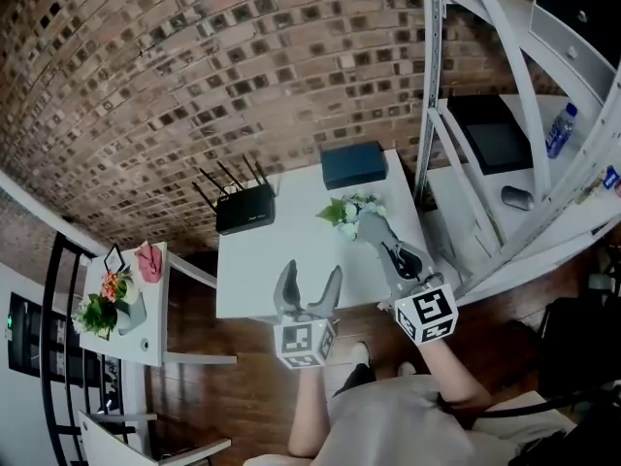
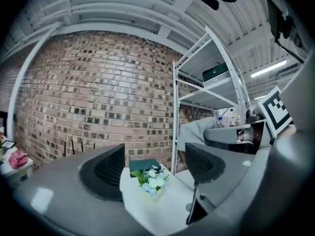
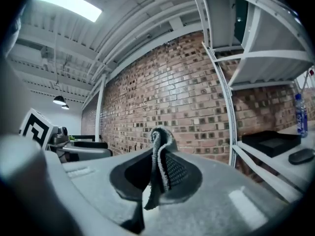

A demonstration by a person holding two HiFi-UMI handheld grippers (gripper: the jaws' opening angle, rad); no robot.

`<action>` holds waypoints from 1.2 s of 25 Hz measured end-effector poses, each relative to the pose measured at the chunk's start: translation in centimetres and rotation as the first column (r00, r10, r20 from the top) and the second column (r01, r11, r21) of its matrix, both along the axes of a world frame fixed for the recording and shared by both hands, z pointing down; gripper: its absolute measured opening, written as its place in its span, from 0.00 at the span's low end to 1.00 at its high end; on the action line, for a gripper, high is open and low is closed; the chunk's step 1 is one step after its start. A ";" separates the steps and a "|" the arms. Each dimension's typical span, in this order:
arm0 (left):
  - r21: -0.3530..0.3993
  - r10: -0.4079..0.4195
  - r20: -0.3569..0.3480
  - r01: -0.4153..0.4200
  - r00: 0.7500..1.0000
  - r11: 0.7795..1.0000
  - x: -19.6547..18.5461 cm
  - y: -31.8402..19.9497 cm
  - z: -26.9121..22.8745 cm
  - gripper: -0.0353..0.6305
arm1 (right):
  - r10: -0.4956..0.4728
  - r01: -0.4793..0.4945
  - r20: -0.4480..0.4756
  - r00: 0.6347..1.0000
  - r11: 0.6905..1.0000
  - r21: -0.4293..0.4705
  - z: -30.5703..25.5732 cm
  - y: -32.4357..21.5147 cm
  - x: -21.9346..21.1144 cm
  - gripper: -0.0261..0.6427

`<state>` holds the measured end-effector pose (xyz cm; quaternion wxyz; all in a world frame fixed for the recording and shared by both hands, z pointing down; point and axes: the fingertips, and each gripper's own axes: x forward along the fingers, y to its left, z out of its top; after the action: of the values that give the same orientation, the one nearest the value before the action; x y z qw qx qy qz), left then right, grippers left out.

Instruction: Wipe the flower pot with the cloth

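Observation:
A small bunch of white and blue flowers [image 1: 349,210] stands on the white table [image 1: 262,270], toward its far right side; its pot is mostly hidden from me. The left gripper view shows the same flowers [image 2: 152,180] ahead. My right gripper [image 1: 396,253] is shut on a grey cloth [image 1: 374,227], which hangs beside the flowers on their right. In the right gripper view the cloth [image 3: 158,156] is pinched upright between the jaws of that gripper [image 3: 158,176]. My left gripper [image 1: 312,272] is over the table's near edge, its jaws apart with nothing between them [image 2: 155,163].
A black router [image 1: 245,207] and a dark teal box [image 1: 354,163] sit at the table's far edge against the brick wall. A white shelf rack [image 1: 485,163] stands right, holding a black tray [image 1: 495,139], mouse [image 1: 517,197] and bottle [image 1: 561,129]. A side table [image 1: 155,343] stands left.

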<state>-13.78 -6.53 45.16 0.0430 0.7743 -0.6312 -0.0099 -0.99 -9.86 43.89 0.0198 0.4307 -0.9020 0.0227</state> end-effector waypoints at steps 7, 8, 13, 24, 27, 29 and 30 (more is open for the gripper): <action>-0.033 0.063 -0.041 -0.064 0.997 0.997 -3.9 -4.9 2.4 0.64 | 0.064 -0.064 -0.047 0.997 0.998 0.004 1.0 -3.2 -1.5 0.03; -0.058 0.072 -0.044 -0.074 0.996 0.996 -4.0 -5.4 3.5 0.65 | 0.080 -0.082 -0.055 0.995 0.996 -0.024 1.9 -3.8 -1.0 0.03; -0.210 0.118 -0.029 -0.121 0.993 0.970 -4.1 -6.4 9.8 0.65 | 0.161 -0.166 -0.073 0.984 0.983 -0.077 3.4 -7.1 1.9 0.03; -0.484 0.336 -0.085 -0.334 0.938 0.809 -0.6 -10.0 28.3 0.90 | 0.255 -0.277 -0.139 0.957 0.947 -0.165 7.1 -10.8 7.5 0.03; -0.536 0.333 -0.075 -0.319 0.940 0.782 -0.5 -11.8 31.2 1.00 | 0.277 -0.304 -0.160 0.947 0.936 -0.179 7.8 -11.2 9.1 0.03; -0.541 0.328 -0.045 -0.299 0.944 0.786 -0.6 -13.6 32.2 1.00 | 0.292 -0.323 -0.174 0.940 0.929 -0.183 8.1 -11.5 10.0 0.03; -0.538 0.325 -0.035 -0.292 0.945 0.791 -0.6 -14.6 32.5 1.00 | 0.298 -0.331 -0.181 0.937 0.925 -0.186 8.3 -11.7 10.4 0.03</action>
<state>-14.37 -21.13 77.68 0.2398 0.8237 -0.4746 0.1971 9.42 -21.53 52.19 0.1293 0.5659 -0.8092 0.0902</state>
